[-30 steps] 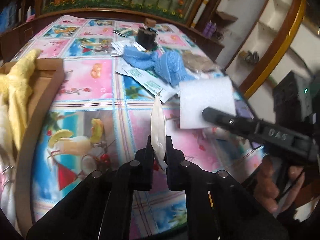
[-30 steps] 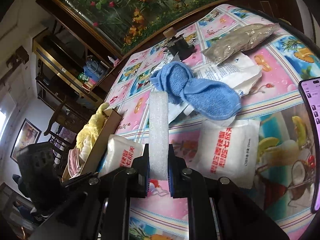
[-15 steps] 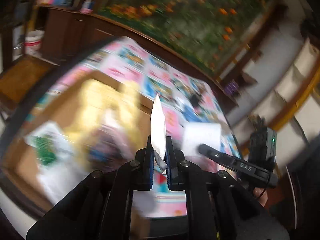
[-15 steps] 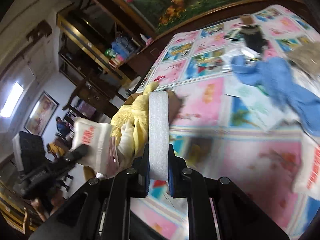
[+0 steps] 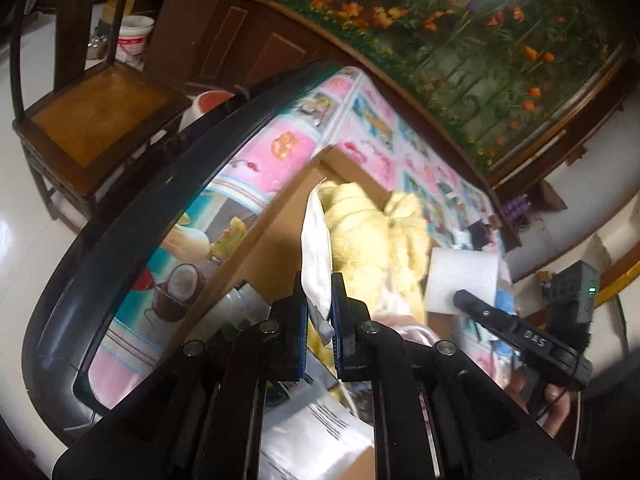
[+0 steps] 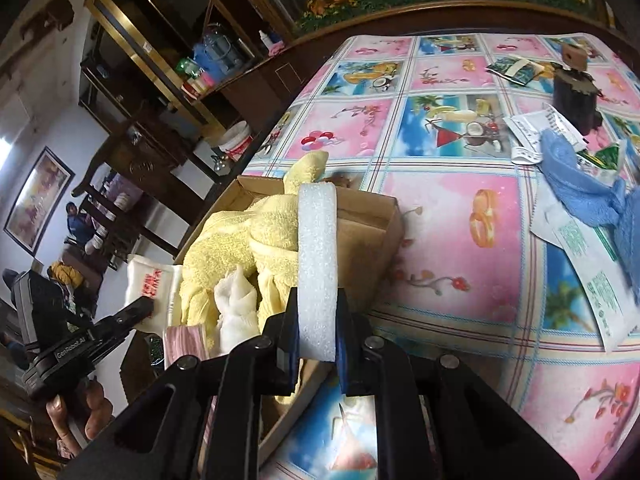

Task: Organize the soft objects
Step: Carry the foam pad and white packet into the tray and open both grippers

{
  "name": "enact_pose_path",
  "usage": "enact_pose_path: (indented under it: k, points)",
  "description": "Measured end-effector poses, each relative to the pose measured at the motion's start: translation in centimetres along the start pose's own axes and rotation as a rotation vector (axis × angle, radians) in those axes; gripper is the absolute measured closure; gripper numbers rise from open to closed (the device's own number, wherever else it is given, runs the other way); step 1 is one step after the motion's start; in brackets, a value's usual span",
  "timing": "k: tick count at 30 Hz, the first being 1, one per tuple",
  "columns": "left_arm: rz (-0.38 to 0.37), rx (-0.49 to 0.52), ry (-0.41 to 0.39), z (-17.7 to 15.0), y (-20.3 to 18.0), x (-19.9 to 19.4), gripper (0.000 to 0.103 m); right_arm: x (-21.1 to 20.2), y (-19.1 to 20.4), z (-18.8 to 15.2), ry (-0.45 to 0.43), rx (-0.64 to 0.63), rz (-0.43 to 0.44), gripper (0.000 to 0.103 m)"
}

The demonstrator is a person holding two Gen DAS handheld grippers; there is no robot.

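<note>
My left gripper (image 5: 319, 312) is shut on a white packet (image 5: 316, 256) with red print, held on edge above the cardboard box (image 5: 276, 240). The right wrist view shows that same packet (image 6: 150, 284) over the box's left side. My right gripper (image 6: 317, 324) is shut on a white foam sheet (image 6: 317, 264), held upright over the box (image 6: 368, 216); the left wrist view has the foam sheet (image 5: 460, 280) at the right. A yellow towel (image 6: 228, 252) and a white cloth (image 6: 236, 308) lie in the box. A blue towel (image 6: 588, 196) lies on the table at the far right.
The table carries a pink and blue picture cloth (image 6: 460, 216), with paper packets (image 6: 588, 276) and a dark jar (image 6: 574, 96) at the right. A wooden chair (image 5: 92, 116) stands beyond the table's dark rim (image 5: 160, 208). A hand (image 6: 76, 412) holds the left gripper.
Both grippers have swung left from the table's middle to above the box, each still gripping its item. The left one rolled as it went.
</note>
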State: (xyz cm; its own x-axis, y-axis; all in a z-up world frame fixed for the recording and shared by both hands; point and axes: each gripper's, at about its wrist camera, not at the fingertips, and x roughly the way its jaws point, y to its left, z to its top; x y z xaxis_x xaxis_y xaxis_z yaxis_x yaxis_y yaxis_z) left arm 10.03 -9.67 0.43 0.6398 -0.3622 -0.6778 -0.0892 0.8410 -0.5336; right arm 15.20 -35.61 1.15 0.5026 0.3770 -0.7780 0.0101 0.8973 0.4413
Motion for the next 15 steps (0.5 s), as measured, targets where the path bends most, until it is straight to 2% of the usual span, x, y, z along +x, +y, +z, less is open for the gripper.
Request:
enact_pose_path:
  k: [4,6,7,9,10,11,13,14,15]
  points:
    - [0.057,0.052,0.031,-0.1,-0.4,1.1,0.093,1.3,0.6,0.4,0.029,-0.016,-0.002,0.088]
    - [0.059,0.078,0.039,-0.3,-0.6,0.9,0.083,1.5,0.9,0.7,0.031,-0.016,0.002,0.087]
    - [0.074,0.089,0.041,-0.5,-0.6,0.7,0.069,1.3,0.9,0.6,0.028,-0.014,0.011,0.082]
    - [0.069,0.093,0.034,-0.7,-0.7,0.4,0.061,0.5,0.9,0.4,-0.006,-0.018,0.016,0.051]
    - [0.063,0.091,0.036,-0.9,-0.7,0.2,0.055,0.0,1.0,0.3,-0.029,-0.022,0.014,0.028]
    - [0.065,0.084,0.032,-1.0,-0.7,-0.1,0.05,-0.4,1.1,0.2,-0.046,-0.025,0.019,0.027]
    - [0.08,0.094,0.006,-1.4,-1.0,-0.9,0.049,-1.3,1.7,-0.1,-0.064,-0.056,0.038,0.027]
    - [0.105,0.105,-0.006,-1.5,-1.2,-1.3,0.049,-1.7,1.9,-0.3,-0.072,-0.07,0.047,0.027]
    - [0.166,0.115,-0.05,-2.0,-1.5,-2.1,0.049,-2.2,2.1,-0.5,-0.088,-0.079,0.051,0.027]
